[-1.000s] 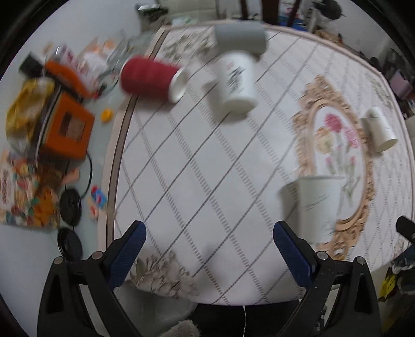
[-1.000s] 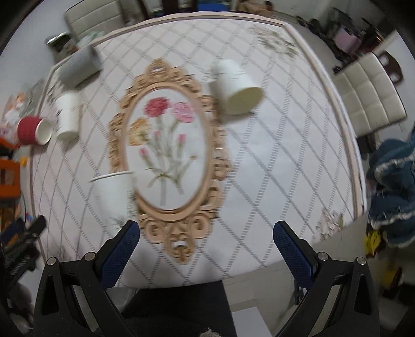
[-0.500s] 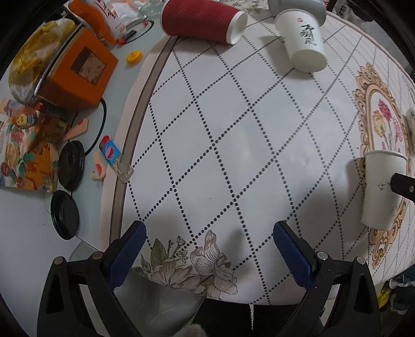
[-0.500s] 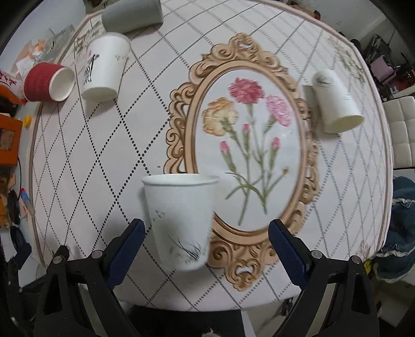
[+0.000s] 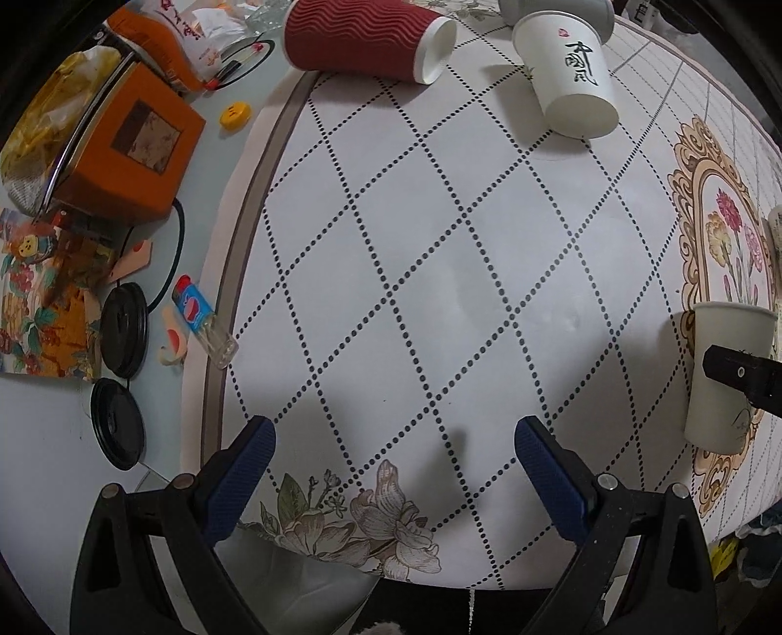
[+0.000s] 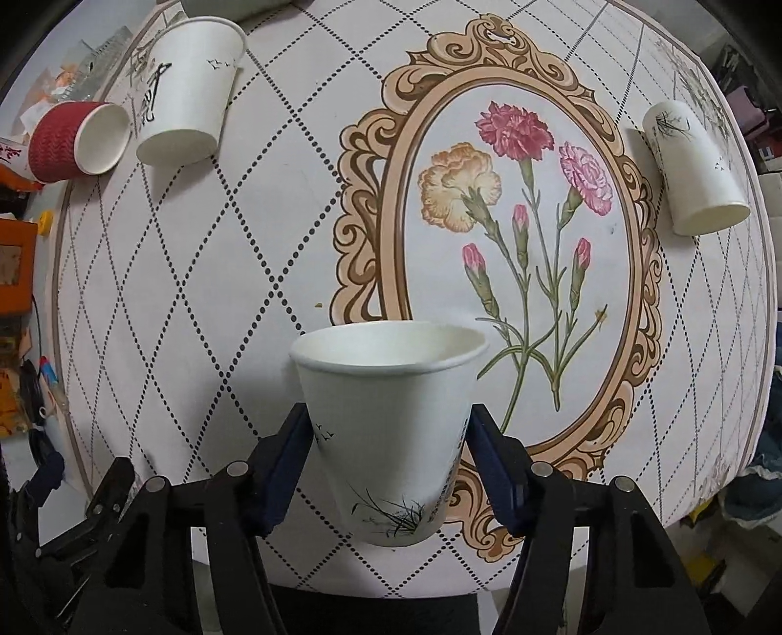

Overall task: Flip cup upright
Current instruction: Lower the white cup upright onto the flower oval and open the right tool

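An upright white paper cup (image 6: pixel 391 430) with grass print stands on the table near the front edge; it also shows in the left wrist view (image 5: pixel 728 376). My right gripper (image 6: pixel 388 439) has closed on its sides, both blue pads touching the wall. My left gripper (image 5: pixel 393 439) is open and empty over the dotted-diamond cloth. A red ribbed cup (image 5: pixel 366 39) (image 6: pixel 73 141), a white cup with black calligraphy (image 5: pixel 572 78) (image 6: pixel 188 88) and another white cup (image 6: pixel 694 171) lie on their sides.
A grey cup (image 5: pixel 552 7) lies at the far edge. Off the mat to the left are an orange box (image 5: pixel 127 146), two black lids (image 5: pixel 122 332), a small bottle (image 5: pixel 203 322) and a yellow cap (image 5: pixel 234 117). The table's front edge is just below both grippers.
My right gripper moved in on the upright white cup and closed its jaws onto it. My left gripper dropped lower and nearer the cloth and stays open.
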